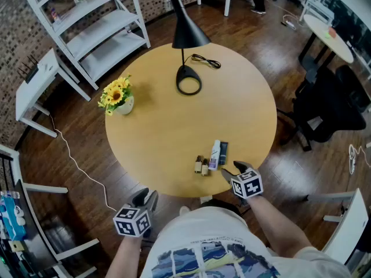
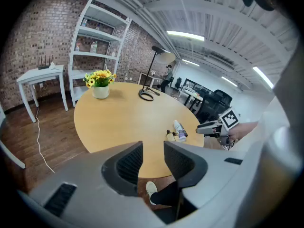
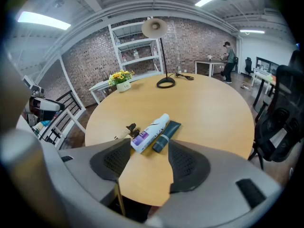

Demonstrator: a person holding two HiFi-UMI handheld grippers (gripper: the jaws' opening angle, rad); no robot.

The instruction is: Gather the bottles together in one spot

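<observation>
Near the round table's (image 1: 168,126) front edge lie a white bottle (image 1: 215,154), a dark tube (image 1: 223,153) and two small brown bottles (image 1: 201,166), all close together. In the right gripper view the white bottle (image 3: 152,132) and dark tube (image 3: 166,135) lie just beyond the jaws, with the small brown bottles (image 3: 127,131) to their left. My right gripper (image 1: 235,170) hovers at the table edge right of them, open and holding nothing. My left gripper (image 1: 146,197) hangs off the table at the front left, its jaws apart with nothing between them (image 2: 153,151).
A black desk lamp (image 1: 186,39) with its cable (image 1: 206,61) stands at the far side. A pot of yellow flowers (image 1: 119,96) sits at the left. A white shelf unit (image 1: 93,22), a white side table (image 1: 35,86) and a black office chair (image 1: 330,106) surround the table.
</observation>
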